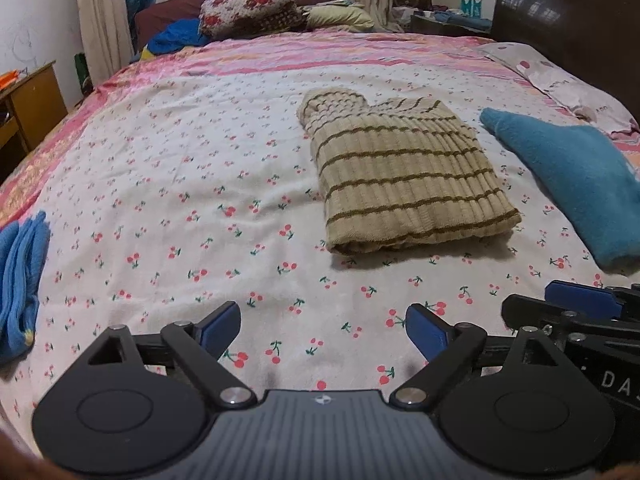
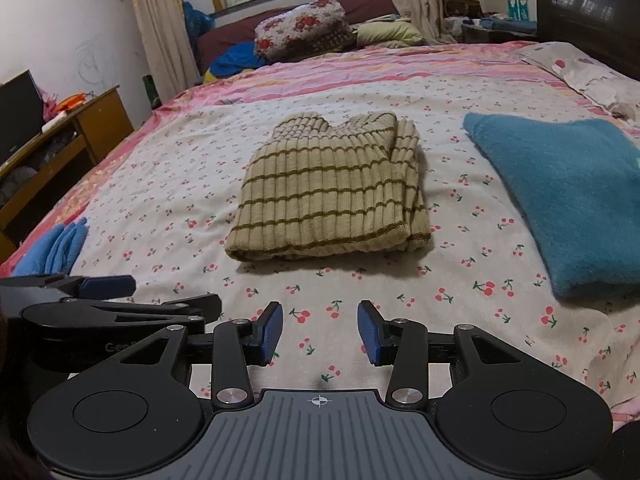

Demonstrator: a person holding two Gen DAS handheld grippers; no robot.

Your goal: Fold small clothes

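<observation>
**Two wrist views aimed down across the bed**

Each view is taken from just behind its own tongs, low over the bed [image 1: 160,184], tilted downward toward the window. The striped folded sweater [image 1: 400,176] is seen right of centre from the left wrist and centred from the right. Sweater, teal garment [image 2: 568,196] and window are shared.

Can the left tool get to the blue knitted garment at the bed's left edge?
Probably yes: the left tool is open and empty, and only bare cherry-print sheet lies between it and the blue knitted garment.
</observation>
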